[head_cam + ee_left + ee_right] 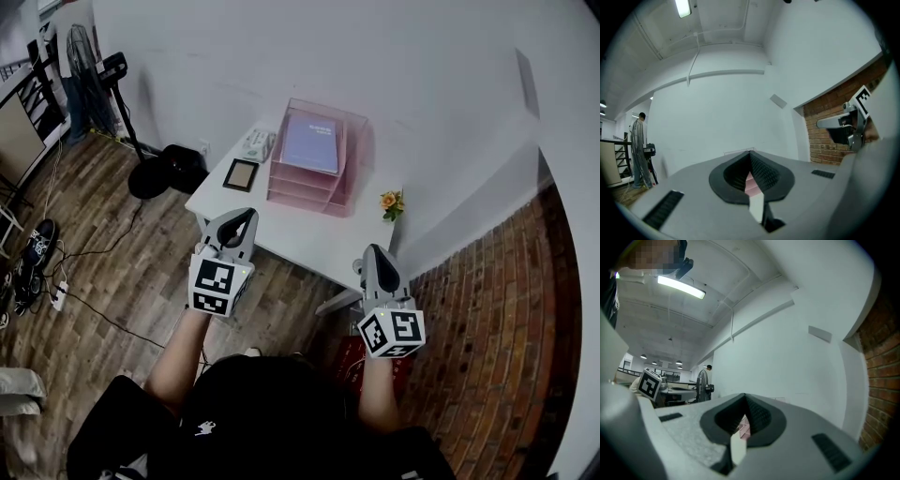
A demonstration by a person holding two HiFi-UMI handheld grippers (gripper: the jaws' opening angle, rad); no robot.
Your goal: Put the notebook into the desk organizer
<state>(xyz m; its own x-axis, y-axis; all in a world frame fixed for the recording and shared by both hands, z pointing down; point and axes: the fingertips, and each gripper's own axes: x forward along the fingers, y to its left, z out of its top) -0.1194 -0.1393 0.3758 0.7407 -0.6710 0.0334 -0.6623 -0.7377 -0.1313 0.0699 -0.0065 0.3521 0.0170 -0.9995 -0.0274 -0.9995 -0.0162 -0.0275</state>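
A smooth white rectangular table (281,239) carries a translucent pink plastic desk organizer (352,159) of stacked trays. The flat bluish notebook (311,142) lies in its top tray. The left gripper (246,216) and right gripper (375,249) hang short of the table, ribbed jaws clenched on nothing. A dark-framed picture (241,174) and a small orange flower (390,201) flank the organizer.

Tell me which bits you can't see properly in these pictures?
- Head view: print on the notebook cover, too small.
- Head view: inside the desk organizer lower trays, hidden beneath the top one.
- Gripper views: table hidden behind the left hand-held gripper and right hand-held gripper.
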